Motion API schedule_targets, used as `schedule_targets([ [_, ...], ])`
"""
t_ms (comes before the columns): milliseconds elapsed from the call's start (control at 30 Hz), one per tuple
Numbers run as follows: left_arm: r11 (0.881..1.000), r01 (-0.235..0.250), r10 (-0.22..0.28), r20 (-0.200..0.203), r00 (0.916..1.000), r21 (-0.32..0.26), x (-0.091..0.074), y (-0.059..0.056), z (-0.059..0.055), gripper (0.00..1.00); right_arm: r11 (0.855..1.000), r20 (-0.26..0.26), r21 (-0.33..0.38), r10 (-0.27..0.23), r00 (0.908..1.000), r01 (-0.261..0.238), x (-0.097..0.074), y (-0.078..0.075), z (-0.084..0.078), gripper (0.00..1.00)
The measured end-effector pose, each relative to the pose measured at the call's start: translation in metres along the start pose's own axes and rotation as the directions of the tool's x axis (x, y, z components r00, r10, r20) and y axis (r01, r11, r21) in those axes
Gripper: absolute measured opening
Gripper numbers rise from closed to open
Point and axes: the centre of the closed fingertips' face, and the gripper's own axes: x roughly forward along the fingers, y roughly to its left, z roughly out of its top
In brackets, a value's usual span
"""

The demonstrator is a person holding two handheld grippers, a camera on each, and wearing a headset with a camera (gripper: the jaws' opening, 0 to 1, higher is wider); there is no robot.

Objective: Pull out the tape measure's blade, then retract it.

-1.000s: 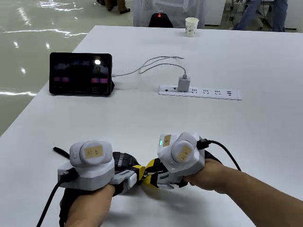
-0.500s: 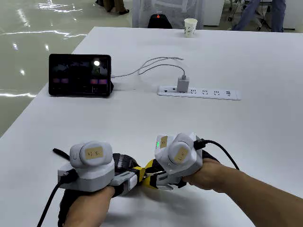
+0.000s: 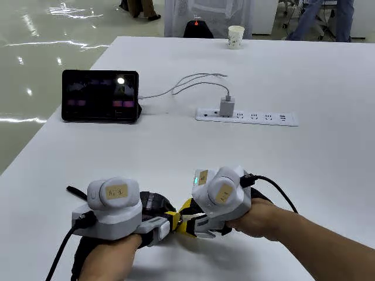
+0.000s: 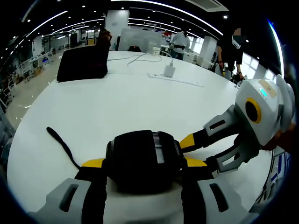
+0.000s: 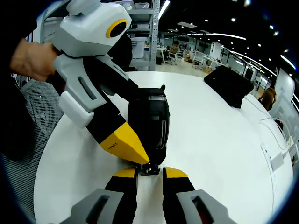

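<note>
Right gripper [image 5: 149, 175] nearer left gripper [image 4: 145, 164] (fingers [image 4: 93, 163] clamping black tape measure [image 5: 149, 119]), own fingers pinching blade tip [image 5: 150, 168].

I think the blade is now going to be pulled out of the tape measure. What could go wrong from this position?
1. The right gripper seems to pinch only the small blade tip at the case's mouth. Such a thin hold may slip, and the blade would snap back.
2. The left gripper clamps the rounded black tape measure by its sides. A hard pull might twist it between the jaws or drag it across the table.
</note>
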Motion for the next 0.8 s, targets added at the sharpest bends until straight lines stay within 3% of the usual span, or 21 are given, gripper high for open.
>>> schedule_targets([
  [200,1.0,0.005,-0.005,-0.017,0.9998,0.004,-0.003,0.0,-0.007,0.62,1.0,-0.003,0.013,-0.013,0.9999,0.013,-0.007,0.001,-0.004,0.2],
  [800,0.998,0.043,-0.043,0.0,0.9991,0.055,-0.02,-0.004,-0.006,0.73,0.992,-0.006,0.099,-0.081,0.9967,0.082,-0.039,0.007,-0.02,0.32],
])
